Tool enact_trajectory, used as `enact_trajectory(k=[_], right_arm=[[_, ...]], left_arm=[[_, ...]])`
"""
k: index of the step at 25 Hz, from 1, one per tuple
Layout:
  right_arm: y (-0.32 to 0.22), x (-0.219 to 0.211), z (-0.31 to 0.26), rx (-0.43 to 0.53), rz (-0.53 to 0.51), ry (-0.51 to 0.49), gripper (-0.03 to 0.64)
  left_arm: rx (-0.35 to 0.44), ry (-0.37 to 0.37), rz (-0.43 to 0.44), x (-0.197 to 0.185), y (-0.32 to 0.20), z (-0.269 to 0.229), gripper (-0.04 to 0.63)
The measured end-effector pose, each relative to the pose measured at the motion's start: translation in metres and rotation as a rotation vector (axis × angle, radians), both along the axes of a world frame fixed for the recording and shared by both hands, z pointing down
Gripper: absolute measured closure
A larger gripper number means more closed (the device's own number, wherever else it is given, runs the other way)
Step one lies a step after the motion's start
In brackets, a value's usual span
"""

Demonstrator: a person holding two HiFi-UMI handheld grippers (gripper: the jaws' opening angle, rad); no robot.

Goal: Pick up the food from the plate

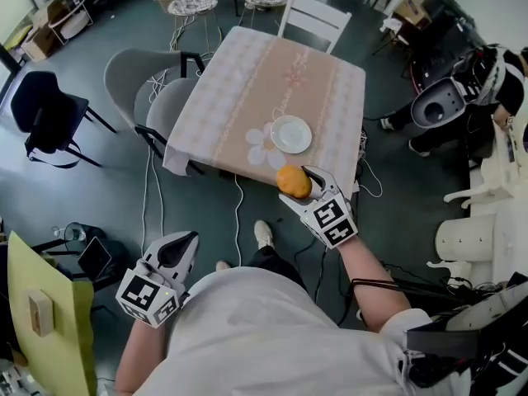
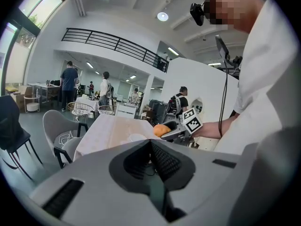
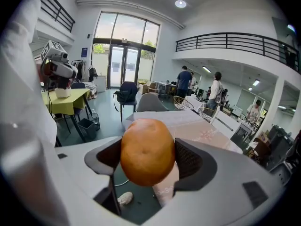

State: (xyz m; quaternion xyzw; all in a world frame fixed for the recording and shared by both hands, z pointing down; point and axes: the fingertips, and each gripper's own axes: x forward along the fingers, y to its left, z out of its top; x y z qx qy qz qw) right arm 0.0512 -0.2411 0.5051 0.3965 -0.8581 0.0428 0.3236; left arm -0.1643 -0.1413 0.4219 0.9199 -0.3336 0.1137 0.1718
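My right gripper is shut on an orange, held in the air just off the table's near edge. In the right gripper view the orange fills the gap between both pads. The white plate sits bare on the table beyond it. My left gripper hangs low at my left side, away from the table, its jaws closed together with nothing between them. From the left gripper view the orange and the right gripper show over the table's corner.
Grey chairs stand at the table's left, a white chair at its far end. A dark chair is further left, a yellow-green table at my near left. Cables cross the floor. White equipment crowds the right.
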Motion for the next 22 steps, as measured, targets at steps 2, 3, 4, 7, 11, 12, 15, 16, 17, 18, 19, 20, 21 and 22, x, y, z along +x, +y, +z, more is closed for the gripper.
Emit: enact_trajectory(k=[2, 3, 4, 7, 11, 12, 15, 16, 17, 18, 19, 20, 21, 22], right_arm=[[0.019, -0.009, -0.012, 0.015, 0.015, -0.014, 0.264], [0.031, -0.013, -0.016, 0.013, 0.023, -0.019, 0.264], [0.042, -0.017, -0.019, 0.006, 0.029, -0.022, 0.264], [0.07, -0.031, -0.026, 0.009, 0.035, -0.032, 0.264], [0.103, -0.043, -0.037, 0.026, 0.05, -0.038, 0.264], [0.11, -0.045, -0.04, 0.03, 0.055, -0.036, 0.264], [0.13, -0.053, -0.048, 0.039, 0.056, -0.039, 0.264], [0.136, -0.055, -0.049, 0.04, 0.052, -0.043, 0.264], [0.14, -0.056, -0.05, 0.04, 0.05, -0.044, 0.264], [0.145, -0.055, -0.051, 0.039, 0.05, -0.043, 0.264], [0.148, -0.055, -0.051, 0.037, 0.051, -0.041, 0.264], [0.151, -0.056, -0.051, 0.035, 0.051, -0.039, 0.264], [0.153, -0.058, -0.052, 0.035, 0.05, -0.039, 0.264], [0.154, -0.06, -0.053, 0.034, 0.05, -0.037, 0.264]], left_arm=[[-0.01, 0.001, 0.023, -0.004, 0.01, 0.003, 0.586], [-0.014, 0.003, 0.037, -0.005, 0.015, 0.004, 0.586], [-0.017, 0.006, 0.051, -0.006, 0.02, 0.005, 0.586], [-0.019, 0.013, 0.082, -0.011, 0.032, 0.009, 0.586], [-0.024, 0.026, 0.122, -0.016, 0.049, 0.014, 0.586], [-0.024, 0.029, 0.13, -0.017, 0.052, 0.015, 0.586], [-0.026, 0.035, 0.136, -0.023, 0.062, 0.015, 0.586], [-0.028, 0.035, 0.137, -0.023, 0.065, 0.016, 0.586], [-0.029, 0.037, 0.141, -0.021, 0.067, 0.017, 0.586], [-0.029, 0.038, 0.147, -0.018, 0.069, 0.017, 0.586], [-0.028, 0.04, 0.155, -0.016, 0.069, 0.018, 0.586], [-0.026, 0.04, 0.161, -0.015, 0.07, 0.018, 0.586], [-0.024, 0.041, 0.165, -0.015, 0.07, 0.018, 0.586], [-0.023, 0.042, 0.168, -0.015, 0.07, 0.017, 0.586]])
